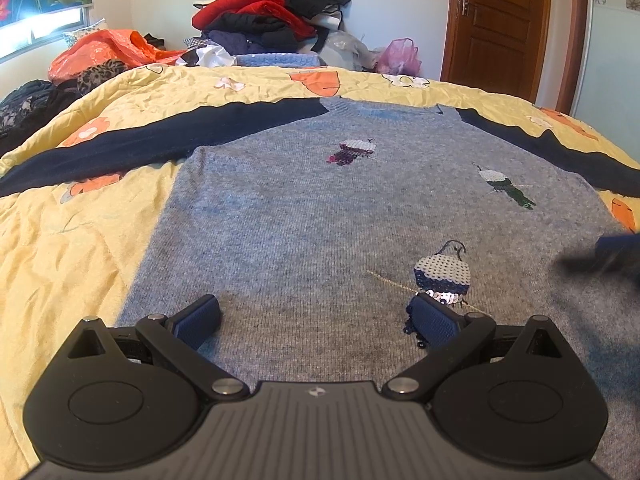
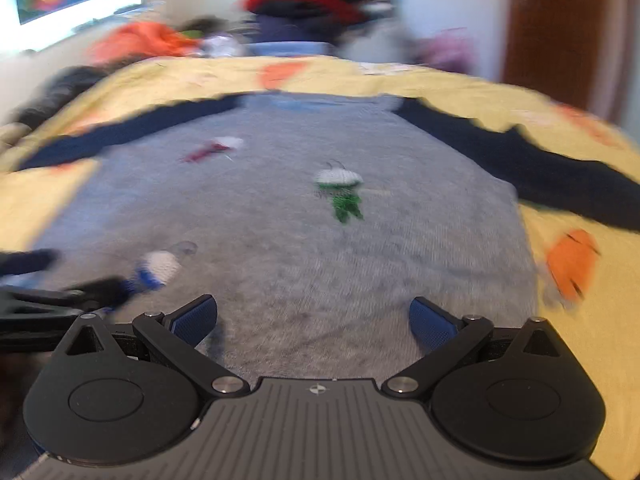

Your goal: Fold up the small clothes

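A small grey knit sweater [image 1: 320, 208] with dark navy sleeves [image 1: 160, 140] and sequin bird patches lies flat, face up, sleeves spread, on a yellow quilt [image 1: 60, 240]. My left gripper [image 1: 316, 320] is open and empty over the sweater's lower hem area, fingers apart just above the knit. My right gripper [image 2: 314, 322] is open and empty over the sweater's [image 2: 280, 220] lower right part; its view is motion-blurred. The left gripper shows at the left edge of the right wrist view [image 2: 48, 300]. The right gripper is a dark blur at the right edge of the left wrist view [image 1: 608, 256].
A tall pile of red, black and navy clothes [image 1: 272, 12] stands past the bed's far edge, with an orange plastic bag [image 1: 108, 52] to its left and a pink bag [image 1: 400, 56] to its right. A brown door [image 1: 504, 20] is at back right. Dark clothes [image 1: 28, 108] lie at far left.
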A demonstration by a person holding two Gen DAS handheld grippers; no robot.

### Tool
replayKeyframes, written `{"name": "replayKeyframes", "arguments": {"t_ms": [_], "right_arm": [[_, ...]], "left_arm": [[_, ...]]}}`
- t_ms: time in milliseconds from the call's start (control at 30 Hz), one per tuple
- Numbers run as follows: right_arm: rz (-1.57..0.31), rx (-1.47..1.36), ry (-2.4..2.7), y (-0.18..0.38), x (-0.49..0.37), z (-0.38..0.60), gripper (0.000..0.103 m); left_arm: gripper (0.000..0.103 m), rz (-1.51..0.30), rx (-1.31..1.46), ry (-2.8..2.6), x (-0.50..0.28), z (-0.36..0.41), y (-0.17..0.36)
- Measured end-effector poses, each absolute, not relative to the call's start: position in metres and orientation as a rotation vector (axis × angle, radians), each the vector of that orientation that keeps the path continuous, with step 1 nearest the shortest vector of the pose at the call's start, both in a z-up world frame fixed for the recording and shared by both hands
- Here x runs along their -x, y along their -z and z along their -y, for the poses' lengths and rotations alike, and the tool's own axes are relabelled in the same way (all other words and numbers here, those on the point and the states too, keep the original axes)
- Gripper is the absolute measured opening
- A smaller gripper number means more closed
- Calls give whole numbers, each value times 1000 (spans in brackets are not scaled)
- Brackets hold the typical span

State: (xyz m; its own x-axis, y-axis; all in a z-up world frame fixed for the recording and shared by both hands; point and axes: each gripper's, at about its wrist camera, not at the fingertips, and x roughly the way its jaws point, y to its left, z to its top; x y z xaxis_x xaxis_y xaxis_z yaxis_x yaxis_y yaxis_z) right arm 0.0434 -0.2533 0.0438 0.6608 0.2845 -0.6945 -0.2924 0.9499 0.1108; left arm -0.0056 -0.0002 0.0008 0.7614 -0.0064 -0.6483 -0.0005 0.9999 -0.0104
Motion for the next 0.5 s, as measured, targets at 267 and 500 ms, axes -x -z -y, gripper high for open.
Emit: {"name": "replayKeyframes", "arguments": {"t_ms": [267, 500], "right_arm": [[-447, -710, -48, -92, -67, 531, 102], [-373, -1159, 129, -37, -86, 665, 102]], "left_arm": [[103, -705, 10, -5, 4, 0, 0], [103, -706, 9, -9, 2, 0, 0]]}}
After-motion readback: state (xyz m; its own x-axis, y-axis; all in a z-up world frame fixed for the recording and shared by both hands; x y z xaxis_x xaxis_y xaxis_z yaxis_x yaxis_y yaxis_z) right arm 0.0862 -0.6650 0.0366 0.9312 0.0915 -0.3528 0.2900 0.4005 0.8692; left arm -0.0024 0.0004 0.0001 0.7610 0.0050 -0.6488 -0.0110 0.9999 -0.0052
